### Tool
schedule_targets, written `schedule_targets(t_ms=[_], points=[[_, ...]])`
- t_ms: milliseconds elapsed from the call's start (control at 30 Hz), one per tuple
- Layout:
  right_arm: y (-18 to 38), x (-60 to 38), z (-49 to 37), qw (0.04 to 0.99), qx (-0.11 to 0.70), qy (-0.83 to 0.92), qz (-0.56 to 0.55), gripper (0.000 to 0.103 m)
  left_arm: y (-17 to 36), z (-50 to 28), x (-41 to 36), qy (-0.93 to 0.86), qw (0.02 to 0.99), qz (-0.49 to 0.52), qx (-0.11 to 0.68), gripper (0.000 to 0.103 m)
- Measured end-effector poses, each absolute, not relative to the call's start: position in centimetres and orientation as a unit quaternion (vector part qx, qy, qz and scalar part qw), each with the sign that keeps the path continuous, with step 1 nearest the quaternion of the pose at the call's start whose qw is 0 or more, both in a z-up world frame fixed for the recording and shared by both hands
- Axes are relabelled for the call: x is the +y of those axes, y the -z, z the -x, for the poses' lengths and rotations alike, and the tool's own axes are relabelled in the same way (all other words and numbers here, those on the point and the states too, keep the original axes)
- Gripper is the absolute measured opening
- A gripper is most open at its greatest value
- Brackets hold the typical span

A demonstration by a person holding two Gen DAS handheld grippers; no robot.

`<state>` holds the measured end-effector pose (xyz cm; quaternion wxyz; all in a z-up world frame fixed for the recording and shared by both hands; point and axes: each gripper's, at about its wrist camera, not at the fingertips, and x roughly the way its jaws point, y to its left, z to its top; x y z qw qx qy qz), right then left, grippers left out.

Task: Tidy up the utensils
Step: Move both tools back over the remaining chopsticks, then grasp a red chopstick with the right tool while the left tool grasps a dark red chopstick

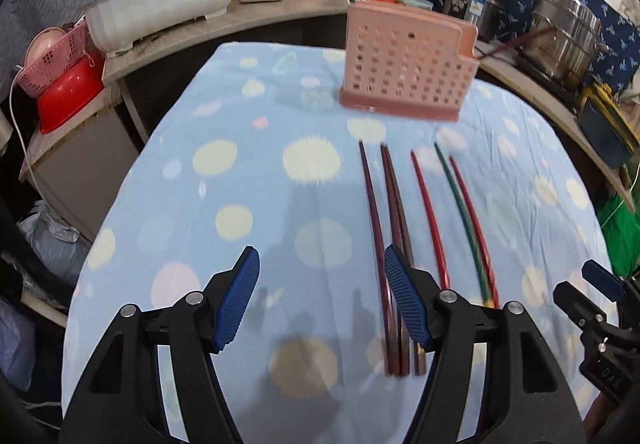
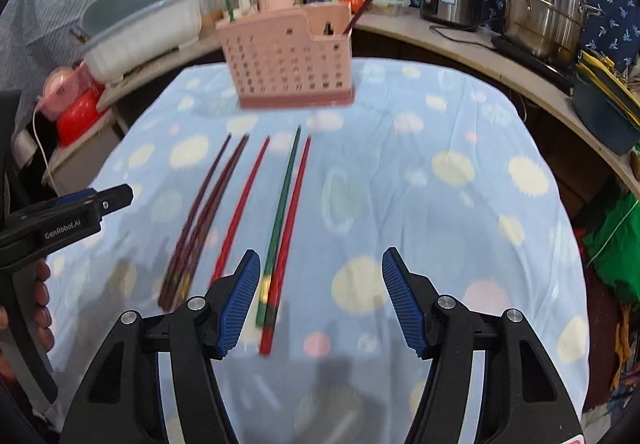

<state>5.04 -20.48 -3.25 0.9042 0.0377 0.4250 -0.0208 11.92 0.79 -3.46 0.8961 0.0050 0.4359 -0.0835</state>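
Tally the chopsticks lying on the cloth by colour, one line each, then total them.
Dark brown chopsticks: 3
Red chopsticks: 2
Green chopstick: 1
Total: 6 on the cloth. The brown ones lie close together and blurred, so that count is the least certain.

Loose chopsticks: three dark brown [image 1: 394, 212], two red [image 1: 430, 216], one green [image 1: 460, 212]; one pink holder [image 1: 408, 72].
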Motion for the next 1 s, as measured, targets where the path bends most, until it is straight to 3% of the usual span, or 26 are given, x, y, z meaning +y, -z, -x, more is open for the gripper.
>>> schedule_targets(t_ms=[533,800,1000], points=[[8.1,-17.3,-3.4,0.882,0.47,-0.012,-0.024,0.037,6.9,-7.4,-0.4,0.106,0.878,-0.033,0.465,0.061],[8.7,-18.1,-3.5,0.879,0.476,-0.005,-0.028,0.013,7.2,-7.4,-0.9,0.111,0.876,-0.04,0.467,0.06],[8.7,-18.6,-3.7,0.879,0.476,0.0,-0.034,0.011,7.6,-7.3,-1.4,0.121,0.873,-0.042,0.471,0.059]])
